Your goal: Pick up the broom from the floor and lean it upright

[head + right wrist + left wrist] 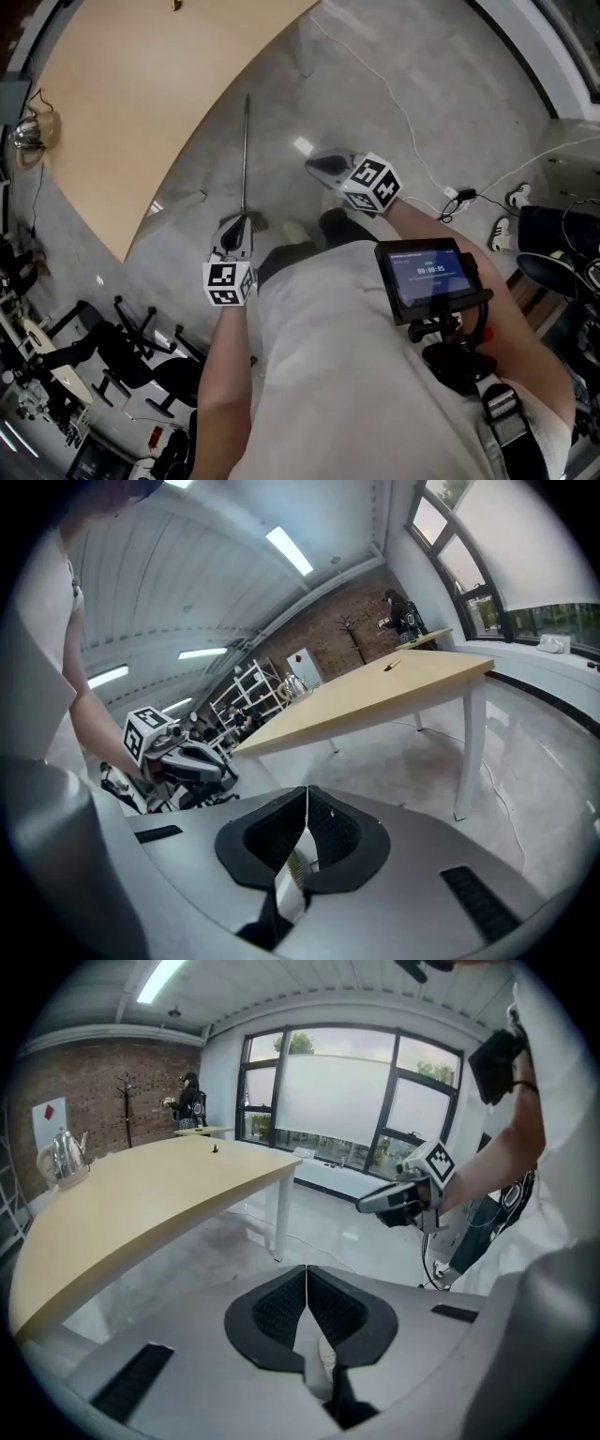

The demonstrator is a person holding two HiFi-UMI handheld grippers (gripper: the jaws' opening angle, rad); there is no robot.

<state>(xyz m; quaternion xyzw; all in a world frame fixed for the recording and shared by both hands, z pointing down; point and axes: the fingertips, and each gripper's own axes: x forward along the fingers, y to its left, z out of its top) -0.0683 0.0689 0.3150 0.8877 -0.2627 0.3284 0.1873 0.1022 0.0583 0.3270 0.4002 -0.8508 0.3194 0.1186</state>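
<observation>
**Item: broom** (246, 155). The thin straight handle lies flat on the grey floor (309, 103), alongside the table's curved edge and apart from it. The far tip points away from the person. The near end runs under the left gripper in the head view, and the brush end cannot be made out.

**Left gripper** (307, 1271). The pads are pressed together with nothing between them. It hangs over the handle's near end; contact cannot be told.

**Right gripper** (307, 794). The pads are likewise together and empty. It sits above open floor, well to the right of the handle.

**Edges**
- The table (141, 94) has a long rounded pale wood rim, with a white table leg (278, 1218) near its end.
- A kettle (26, 136) stands at the far rim.
- Black chairs (141, 352) crowd the lower left of the head view.

**Open room**
- Bare floor stretches between the table rim and the window side.
- A thin white cable (384, 80) crosses it.

**Writing**
- The chest-mounted screen (429, 274) shows a line of digits too small to read surely.
- The cube (372, 183) on the right gripper bears black-and-white square codes and no letters.
- The wall sign (49, 1115) is white with a red mark and cannot be read.
</observation>
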